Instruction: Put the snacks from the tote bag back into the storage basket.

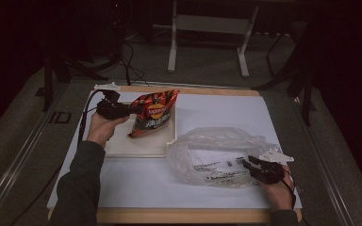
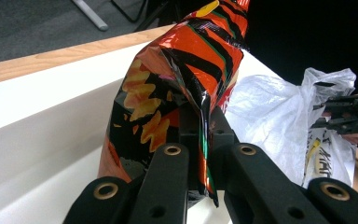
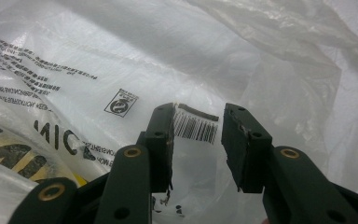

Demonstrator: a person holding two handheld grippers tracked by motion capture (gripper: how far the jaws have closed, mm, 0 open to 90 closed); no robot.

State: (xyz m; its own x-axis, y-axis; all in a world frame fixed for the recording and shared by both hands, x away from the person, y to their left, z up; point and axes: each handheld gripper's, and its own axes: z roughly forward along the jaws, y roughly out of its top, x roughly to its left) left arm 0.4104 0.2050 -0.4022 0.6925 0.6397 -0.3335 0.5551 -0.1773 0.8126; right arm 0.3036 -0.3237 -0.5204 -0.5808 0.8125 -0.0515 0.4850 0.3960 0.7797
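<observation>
Barcode (image 3: 195,127) on plastic bag (image 3: 242,51) sits between right gripper (image 3: 196,140) jaws.

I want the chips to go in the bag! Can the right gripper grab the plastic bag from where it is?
Probably yes. The right gripper is open right at the clear plastic bag, its jaws on either side of a fold with the barcode, and nothing lies between. The left gripper holds the chip bag well aside.
</observation>
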